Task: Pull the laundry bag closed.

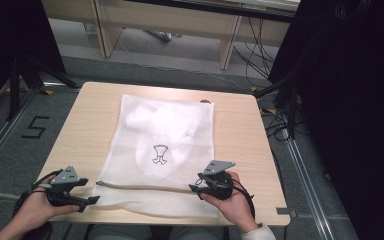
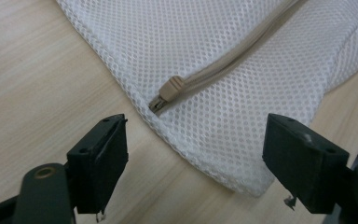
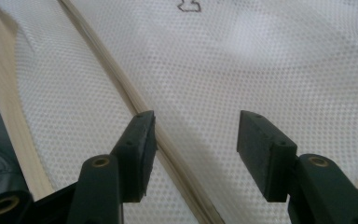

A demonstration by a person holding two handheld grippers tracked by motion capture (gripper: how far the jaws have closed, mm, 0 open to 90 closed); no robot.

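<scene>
A: The left tool point(image 2: 193, 161) is standing open with nothing between its pads, hovering just off the near left corner of the mesh bag point(image 2: 242, 74). The zipper pull point(image 2: 170, 88) is sitting right ahead of it, at the left end of the zipper point(image 2: 242, 51).

B: And the right tool point(image 3: 196, 149) is also gaping wide and gripping nothing. It is hanging over the mesh near the other end of the zipper, with the beige tape running under its left jaw.

A: The bag itself is lying flat in the middle of the counter point(image 1: 85, 130), its zippered edge toward the person, with something white and soft showing through the mesh point(image 1: 155, 125).

B: I am guessing it is going to handle light and floppy. The netting looks thin, so it will probably bunch and slide on the smooth wood if only one end gets pulled.

A: Agreed. The pull is small and looks rigid, so that is the place for the left tool to pinch. The right one should probably pin or pinch the mesh beside the zipper, to keep it taut.

B: A shallow pinch on the tab could slip off.
</scene>
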